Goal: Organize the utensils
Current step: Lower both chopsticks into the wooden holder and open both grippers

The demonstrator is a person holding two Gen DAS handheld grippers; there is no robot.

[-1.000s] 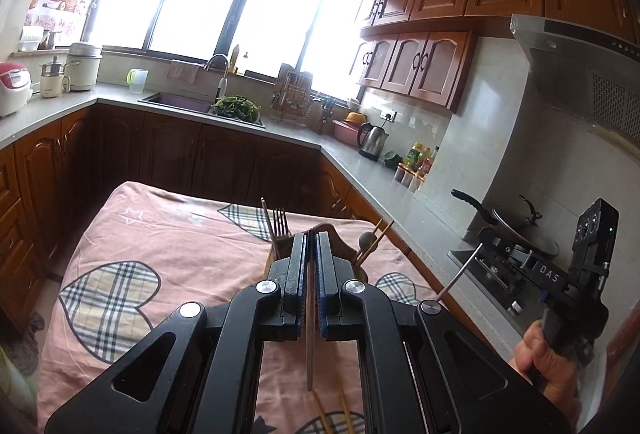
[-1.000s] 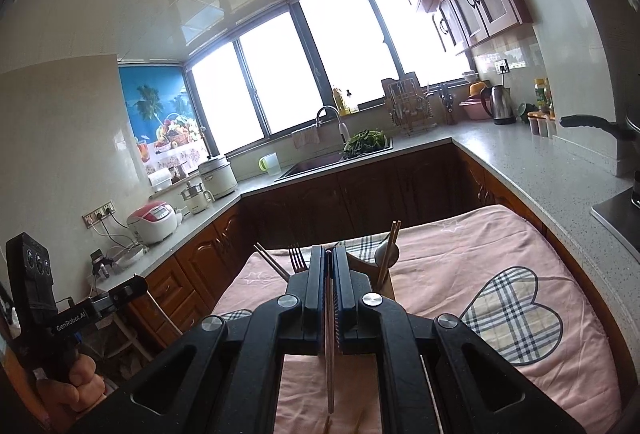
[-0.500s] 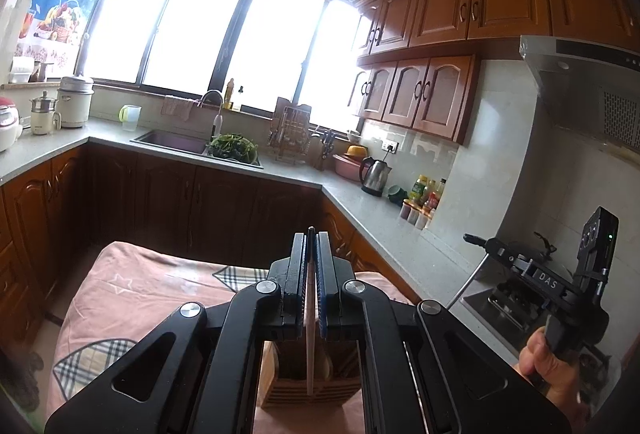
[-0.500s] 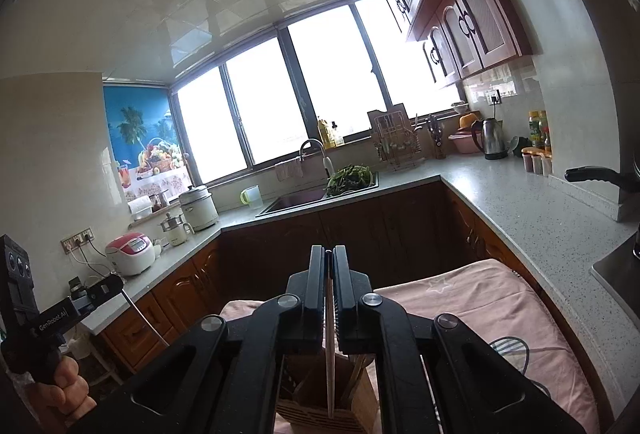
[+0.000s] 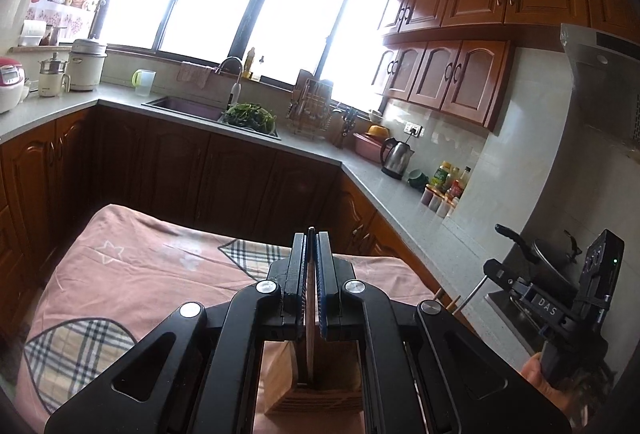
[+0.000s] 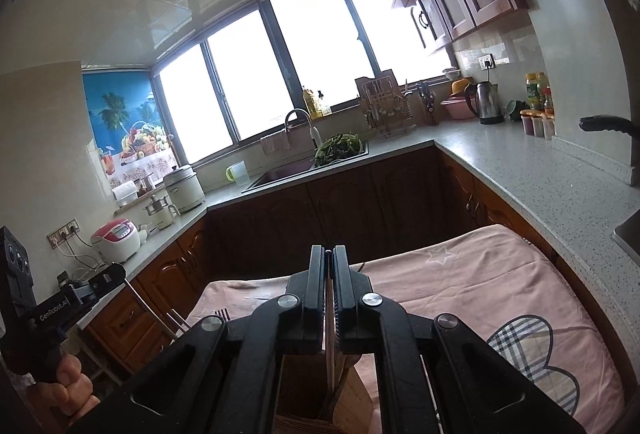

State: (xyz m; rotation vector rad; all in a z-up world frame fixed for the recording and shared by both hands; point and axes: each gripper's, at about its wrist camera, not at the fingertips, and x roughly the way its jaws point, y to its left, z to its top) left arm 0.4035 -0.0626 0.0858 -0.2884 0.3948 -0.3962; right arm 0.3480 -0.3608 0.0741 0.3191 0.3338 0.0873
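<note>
Wooden holder [image 5: 316,394] sits low in both wrist views, on the pink quilted cloth [image 5: 132,274] with plaid hearts; slatted, boxy, rigid, it looks steady enough to take utensils dropped in upright. Left gripper [image 5: 311,266] is clenched on a thin wooden chopstick [image 5: 310,346] that hangs straight down over the holder. Right gripper [image 6: 329,282] is likewise clamped on a slim dark stick [image 6: 329,354], its kind unclear, above the same box. Both pieces are probably light, stiff and smooth, so pinching near the upper end suits a vertical drop. A fork's tines [image 6: 222,313] peek beside the right claw.
</note>
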